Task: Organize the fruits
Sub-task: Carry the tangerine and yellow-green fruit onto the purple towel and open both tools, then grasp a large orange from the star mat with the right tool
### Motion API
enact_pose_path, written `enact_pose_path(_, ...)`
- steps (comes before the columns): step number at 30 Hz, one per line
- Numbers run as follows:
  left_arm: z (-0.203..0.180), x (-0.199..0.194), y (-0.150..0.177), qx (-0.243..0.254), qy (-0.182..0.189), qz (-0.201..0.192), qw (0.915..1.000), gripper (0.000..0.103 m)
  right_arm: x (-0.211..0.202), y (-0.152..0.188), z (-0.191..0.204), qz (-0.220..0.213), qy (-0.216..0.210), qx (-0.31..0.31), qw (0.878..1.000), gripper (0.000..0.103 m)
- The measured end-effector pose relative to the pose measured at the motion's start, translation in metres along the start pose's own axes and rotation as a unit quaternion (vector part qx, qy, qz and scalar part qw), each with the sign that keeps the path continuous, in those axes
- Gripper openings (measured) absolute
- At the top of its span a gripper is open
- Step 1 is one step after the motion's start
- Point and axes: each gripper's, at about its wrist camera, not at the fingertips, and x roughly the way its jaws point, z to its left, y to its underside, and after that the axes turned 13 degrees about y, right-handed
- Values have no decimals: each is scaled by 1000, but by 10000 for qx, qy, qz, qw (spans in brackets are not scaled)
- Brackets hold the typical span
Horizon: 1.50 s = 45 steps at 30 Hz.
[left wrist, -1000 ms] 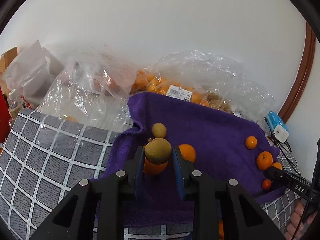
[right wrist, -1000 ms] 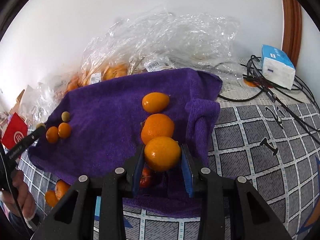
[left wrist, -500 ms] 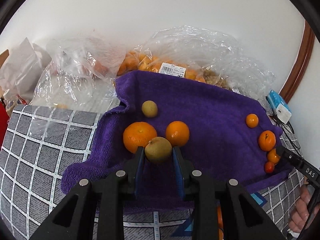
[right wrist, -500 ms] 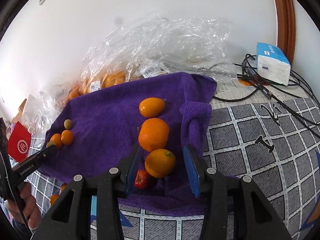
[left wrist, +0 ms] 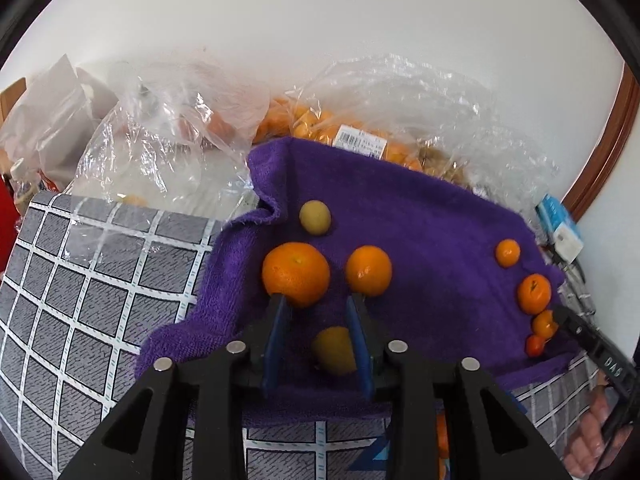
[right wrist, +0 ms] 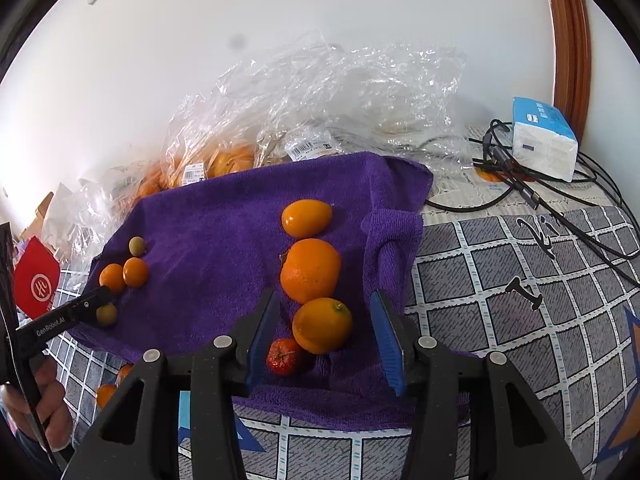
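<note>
Domestic room: grey grid-patterned tablecloth (right wrist: 520, 280) at lower right, crumpled clear plastic grocery bags with price labels (right wrist: 320, 100) against white wall, blue-and-white tissue pack (right wrist: 544, 140), tangled black cables (right wrist: 592, 200), brown wooden door frame (right wrist: 568, 32).

Purple towel (right wrist: 208, 232) bearing two fruit groups: oranges (right wrist: 310, 270) and a small red fruit (right wrist: 285, 356); oranges (left wrist: 296, 274) with yellow-green fruits (left wrist: 315, 217).
</note>
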Motion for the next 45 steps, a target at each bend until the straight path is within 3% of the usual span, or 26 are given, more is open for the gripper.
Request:
enact_pose_path(7,0,-24,-7,7,23,-530,9986,34,-13,-3,7,-192,155,-44,9997,49)
enact_pose_path(10,-2,-46,-15,23,60,-958,9954,34,-27,-8,11,-398,36,15,9992,46)
enact_pose_path(15,-8,-71,-14,200,-1,-748,9970,35,-50,-7,28,-242,-29,-178,9995,46)
enact_pose_path(18,-5,-80,1,443,-278,-562,9971,37,-59,7,42,-213,14,-411,9989,46)
enact_pose_path(21,12,-90,23,431,-440,-409,9973,38,-62,25,53,-135,20,-504,9986,46)
enact_pose_path(24,33,-91,46,309,-534,-135,9980,38,-57,39,68,15,-21,-676,9977,36)
enact_pose_path(28,53,-89,69,207,-623,155,9977,38,-51,52,96,212,-192,-971,9949,35)
enact_pose_path(33,56,-91,79,312,-585,54,9978,38,-41,59,129,327,-293,-1255,9911,40)
enact_pose_path(37,59,-91,83,263,-573,106,9980,39,-30,56,140,458,-352,-1144,9918,42)
enact_pose_path(40,61,-94,85,179,-485,46,9987,50,-17,54,146,765,-531,-1029,9903,43)
enact_pose_path(45,63,-95,86,81,-403,44,9991,52,-7,58,153,884,-387,-1109,9891,42)
